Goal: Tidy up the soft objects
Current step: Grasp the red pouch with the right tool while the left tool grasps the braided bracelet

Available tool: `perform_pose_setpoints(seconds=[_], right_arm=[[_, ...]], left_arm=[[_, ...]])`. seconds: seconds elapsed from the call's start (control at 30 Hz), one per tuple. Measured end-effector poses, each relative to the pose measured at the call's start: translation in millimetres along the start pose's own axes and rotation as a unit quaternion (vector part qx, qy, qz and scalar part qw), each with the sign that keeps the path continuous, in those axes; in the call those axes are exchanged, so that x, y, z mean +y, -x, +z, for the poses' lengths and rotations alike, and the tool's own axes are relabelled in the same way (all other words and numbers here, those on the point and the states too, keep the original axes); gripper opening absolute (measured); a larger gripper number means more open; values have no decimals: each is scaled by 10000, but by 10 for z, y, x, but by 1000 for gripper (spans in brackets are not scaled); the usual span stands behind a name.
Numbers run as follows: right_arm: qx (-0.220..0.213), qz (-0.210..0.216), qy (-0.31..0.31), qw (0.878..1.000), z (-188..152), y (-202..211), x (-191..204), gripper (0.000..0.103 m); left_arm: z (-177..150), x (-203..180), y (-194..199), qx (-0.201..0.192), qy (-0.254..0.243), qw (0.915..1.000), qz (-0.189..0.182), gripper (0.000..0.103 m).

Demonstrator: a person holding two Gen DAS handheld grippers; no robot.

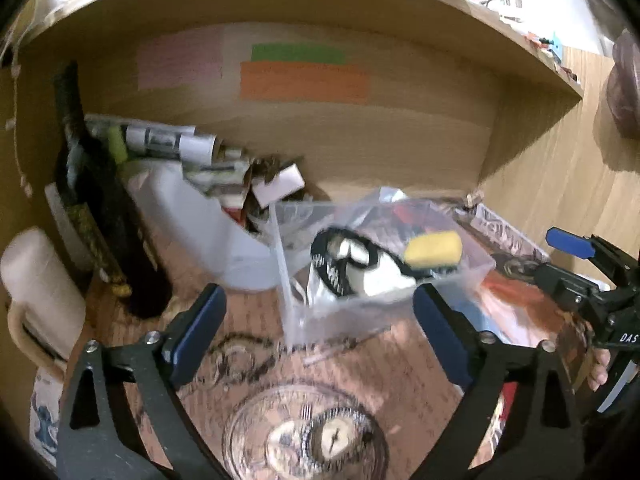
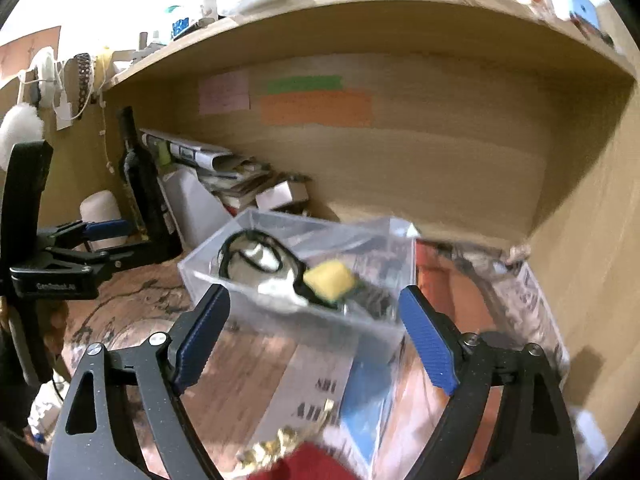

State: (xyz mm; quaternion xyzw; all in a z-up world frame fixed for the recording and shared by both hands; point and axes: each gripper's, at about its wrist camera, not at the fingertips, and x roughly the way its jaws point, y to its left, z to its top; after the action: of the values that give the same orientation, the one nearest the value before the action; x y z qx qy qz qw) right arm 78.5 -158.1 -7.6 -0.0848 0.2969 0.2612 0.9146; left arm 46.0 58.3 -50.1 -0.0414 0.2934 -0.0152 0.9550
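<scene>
A clear plastic box (image 1: 296, 320) stands on the desk under a wooden shelf. Inside lie a black and white sock (image 1: 352, 264) and a yellow sponge (image 1: 434, 246). My left gripper (image 1: 320, 332) is open and empty, its jaws wide just in front of the box. My right gripper (image 2: 316, 332) is open and empty, its jaws wide in front of the same box (image 2: 224, 276), with the sponge (image 2: 330, 278) and the sock (image 2: 276, 284) inside. The right gripper also shows in the left wrist view (image 1: 572, 248), and the left gripper in the right wrist view (image 2: 104, 230).
A dark wine bottle (image 1: 100, 216), a white mug (image 1: 40, 292), a white jug (image 1: 200, 224) and piled papers (image 1: 240, 176) stand at the back left. A glass dish (image 1: 308, 436) sits near me. Magazines (image 2: 528, 300) and a red cloth (image 2: 312, 464) lie on the right.
</scene>
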Motion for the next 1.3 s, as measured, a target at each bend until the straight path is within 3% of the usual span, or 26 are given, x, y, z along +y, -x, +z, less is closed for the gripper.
perform_pose_setpoints(seconds=[0.47,0.63,0.8,0.87,0.97,1.07,1.13,1.3], right_arm=[[1049,344,-417,9930,-774,-120,48,86],[1401,413,-417,9884,-942,-245,104,86],[1455,298,-316,9884,-1030,-303,112,86],[1450,225,-240,9889,-1037,-315,127,82],[1443,63,-146,9894,-1049,-338,121,67],[1412,89,-221,9897,-1029,-343,76,51],[1408,123,-266,9896,-1017,-344,51,34],[1383,177,-301,9898,-1007,-348,54,23]], left_arm=[[-816,48,-253,1237,230,9920,-119,98],[-993,13,-308,1473,279,9885,-216,98],[-1076,-104,-322,1425,-76,9897,-54,98],[-1098,-126,-336,1378,-131,9904,-38,98],[-1113,-129,-353,1281,-139,9917,-32,96],[-1131,-138,-345,1192,-223,9926,4,83],[-1119,-129,-358,1167,-261,9928,-7,73],[-1102,-126,-339,1142,-281,9930,-70,51]])
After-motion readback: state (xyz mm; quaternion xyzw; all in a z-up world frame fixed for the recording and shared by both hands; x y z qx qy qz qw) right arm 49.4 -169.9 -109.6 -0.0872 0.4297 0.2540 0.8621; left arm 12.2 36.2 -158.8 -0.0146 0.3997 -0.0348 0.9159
